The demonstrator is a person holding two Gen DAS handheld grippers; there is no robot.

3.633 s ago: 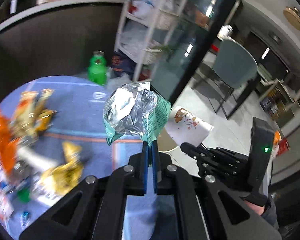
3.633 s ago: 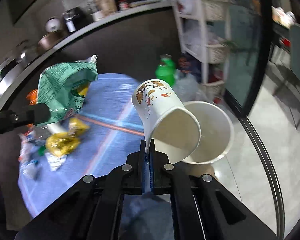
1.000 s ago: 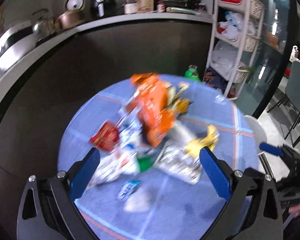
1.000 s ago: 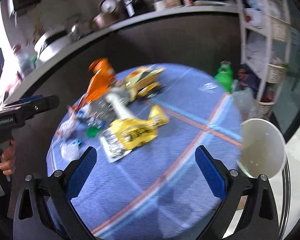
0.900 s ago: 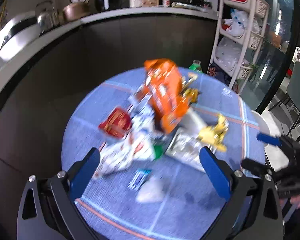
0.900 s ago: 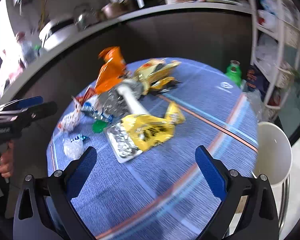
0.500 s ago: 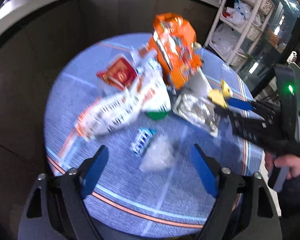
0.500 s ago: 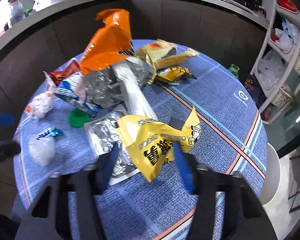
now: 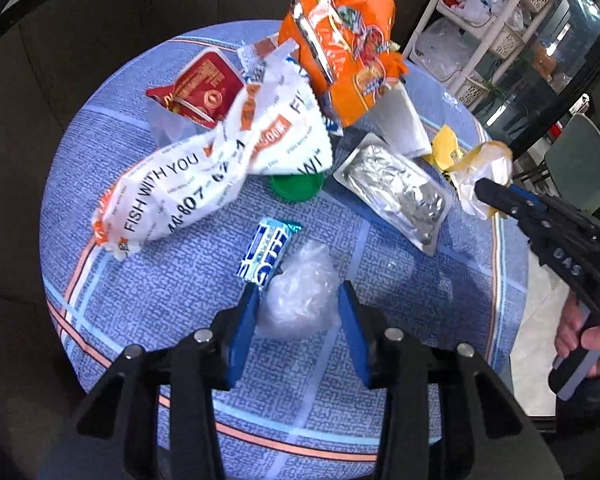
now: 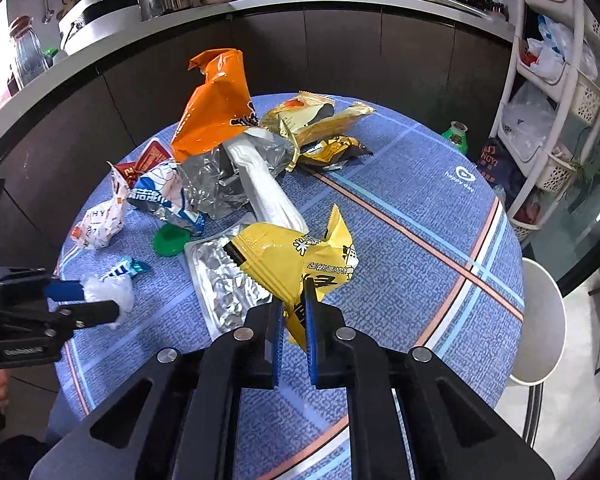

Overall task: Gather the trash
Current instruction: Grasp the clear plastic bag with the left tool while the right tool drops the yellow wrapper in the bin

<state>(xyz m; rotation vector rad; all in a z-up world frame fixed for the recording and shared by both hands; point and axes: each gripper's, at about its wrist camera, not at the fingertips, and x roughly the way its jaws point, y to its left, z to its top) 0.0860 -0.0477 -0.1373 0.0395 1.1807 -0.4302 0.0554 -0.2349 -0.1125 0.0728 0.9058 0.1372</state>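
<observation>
The left gripper is straddling one crumpled clear plastic bag, fingers parted; the right gripper is apparently pinching one yellow snack wrapper.

A yellow snack bag covers part of the foil pouch at centre frame. The white bin is partly hidden behind the table's right edge. Countertop appliances along the top edge are cropped.
</observation>
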